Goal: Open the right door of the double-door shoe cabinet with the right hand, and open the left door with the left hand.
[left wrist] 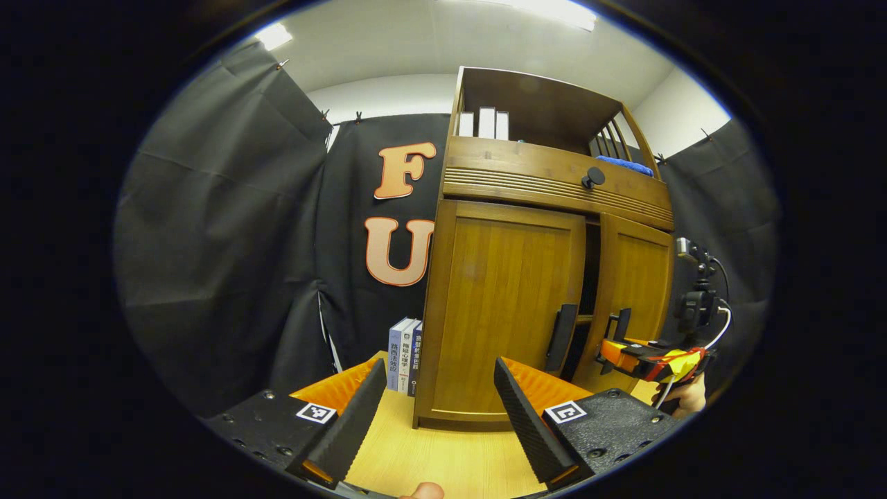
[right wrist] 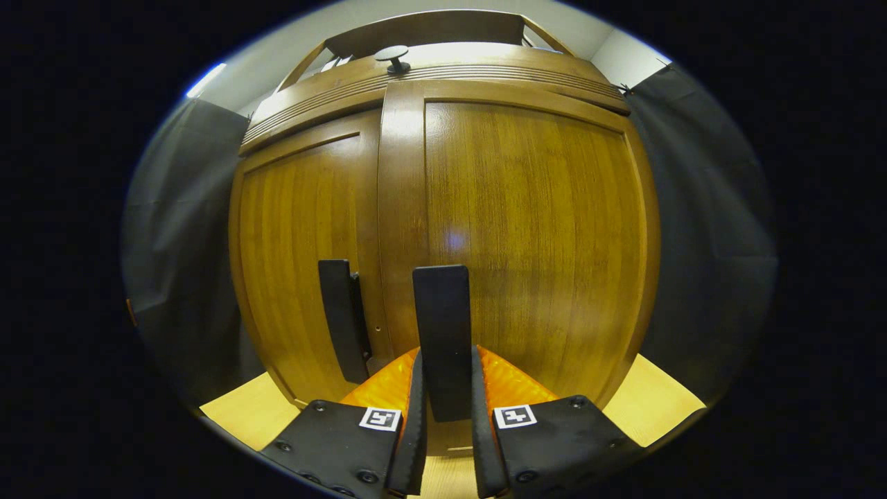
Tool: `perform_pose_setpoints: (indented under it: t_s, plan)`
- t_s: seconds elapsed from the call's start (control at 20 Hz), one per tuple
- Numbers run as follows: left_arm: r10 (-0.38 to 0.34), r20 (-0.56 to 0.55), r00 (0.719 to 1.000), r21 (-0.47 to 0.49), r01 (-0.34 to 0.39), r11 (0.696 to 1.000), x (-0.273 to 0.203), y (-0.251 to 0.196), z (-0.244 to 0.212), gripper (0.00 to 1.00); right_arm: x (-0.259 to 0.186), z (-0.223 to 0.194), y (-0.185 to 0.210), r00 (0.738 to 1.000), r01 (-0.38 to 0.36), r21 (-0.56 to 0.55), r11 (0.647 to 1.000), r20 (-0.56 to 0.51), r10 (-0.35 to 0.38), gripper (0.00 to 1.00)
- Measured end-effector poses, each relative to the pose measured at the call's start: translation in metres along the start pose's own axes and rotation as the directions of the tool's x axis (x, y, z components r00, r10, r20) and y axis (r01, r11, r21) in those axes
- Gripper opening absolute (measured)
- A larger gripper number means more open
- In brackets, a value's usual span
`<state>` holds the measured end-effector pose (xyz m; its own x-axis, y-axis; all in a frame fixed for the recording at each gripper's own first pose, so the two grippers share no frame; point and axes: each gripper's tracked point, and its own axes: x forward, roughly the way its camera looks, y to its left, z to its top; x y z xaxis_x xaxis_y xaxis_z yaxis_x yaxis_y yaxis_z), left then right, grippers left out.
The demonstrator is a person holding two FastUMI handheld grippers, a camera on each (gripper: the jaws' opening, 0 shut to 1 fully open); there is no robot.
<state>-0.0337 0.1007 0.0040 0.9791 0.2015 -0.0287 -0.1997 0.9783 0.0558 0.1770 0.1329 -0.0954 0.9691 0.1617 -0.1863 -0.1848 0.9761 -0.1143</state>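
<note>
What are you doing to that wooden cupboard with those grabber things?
A person is opening a wooden shoe cabinet using a gripper in each hand. The right gripper is clamped on the right door's handle, and the right door is already pulled ajar, with a dark gap beside it. The left gripper is open and hangs in front of the cabinet, touching nothing. The left door looks shut, its handle not yet grabbed.

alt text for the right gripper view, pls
The right tool is clamped on the dark handle of the wooden cabinet's right door, which stands slightly ajar. The left door, with its own handle, sits beside it.
</note>
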Motion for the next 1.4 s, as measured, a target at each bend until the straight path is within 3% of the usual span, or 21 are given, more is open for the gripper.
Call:
perform_pose_setpoints:
  t_s: [0.15, 0.2, 0.35, 0.45, 0.6, 0.7, 0.75, 0.9, 1.15, 1.25, 1.3, 1.35, 1.4]
  plan:
    - [0.001, -0.003, 1.000, -0.011, -0.001, 1.000, -0.004, 0.000, 0.000, 0.92, 0.003, -0.001, 0.004, 1.000, -0.013, 0.008, 1.000, 0.001, 0.013, 0.40]
    - [-0.001, -0.003, 1.000, -0.014, 0.001, 1.000, -0.006, -0.001, 0.000, 0.94, 0.002, 0.000, 0.004, 1.000, -0.017, 0.011, 1.000, 0.001, 0.017, 0.36]
    - [-0.005, -0.001, 1.000, -0.011, 0.005, 1.000, -0.012, -0.004, 0.002, 0.94, -0.002, 0.007, 0.003, 1.000, -0.027, 0.020, 0.999, 0.003, 0.027, 0.40]
    - [-0.004, -0.003, 1.000, -0.009, 0.004, 1.000, -0.015, -0.005, 0.001, 0.94, -0.011, 0.013, 0.002, 1.000, -0.030, 0.024, 0.999, 0.008, 0.030, 0.31]
    - [-0.008, -0.009, 1.000, -0.015, 0.007, 1.000, -0.020, -0.006, -0.001, 0.94, -0.018, 0.020, -0.001, 0.999, -0.032, 0.025, 0.999, 0.011, 0.032, 0.40]
    - [-0.010, -0.009, 1.000, -0.019, 0.010, 1.000, -0.021, -0.008, -0.001, 0.94, -0.023, 0.021, -0.003, 0.999, -0.036, 0.021, 0.999, 0.014, 0.036, 0.40]
    - [-0.012, -0.008, 1.000, -0.020, 0.012, 1.000, -0.022, -0.009, 0.000, 0.94, -0.029, 0.022, -0.006, 0.999, -0.036, 0.020, 0.999, 0.018, 0.036, 0.31]
    - [-0.025, -0.009, 1.000, -0.025, 0.025, 0.999, -0.022, -0.016, -0.003, 0.92, -0.046, 0.025, -0.018, 0.999, -0.032, 0.017, 0.999, 0.022, 0.031, 0.40]
    - [-0.062, -0.026, 0.998, -0.030, 0.061, 0.998, -0.025, -0.031, -0.008, 0.92, -0.067, 0.027, -0.038, 0.999, -0.017, 0.020, 1.000, 0.028, 0.017, 0.35]
    - [-0.064, -0.021, 0.998, -0.025, 0.063, 0.998, -0.025, -0.033, -0.006, 0.92, -0.076, 0.026, -0.047, 1.000, 0.000, 0.016, 1.000, 0.031, -0.001, 0.35]
    - [-0.066, -0.018, 0.998, -0.025, 0.066, 0.998, -0.027, -0.035, -0.006, 0.95, -0.082, 0.026, -0.053, 0.999, 0.010, 0.014, 1.000, 0.033, -0.011, 0.40]
    - [-0.071, -0.016, 0.997, -0.026, 0.070, 0.997, -0.028, -0.038, -0.007, 0.92, -0.086, 0.026, -0.059, 0.999, 0.022, 0.012, 1.000, 0.034, -0.022, 0.35]
    - [-0.075, -0.015, 0.997, -0.029, 0.075, 0.997, -0.029, -0.039, -0.007, 0.94, -0.089, 0.027, -0.065, 0.999, 0.034, 0.011, 0.999, 0.034, -0.034, 0.40]
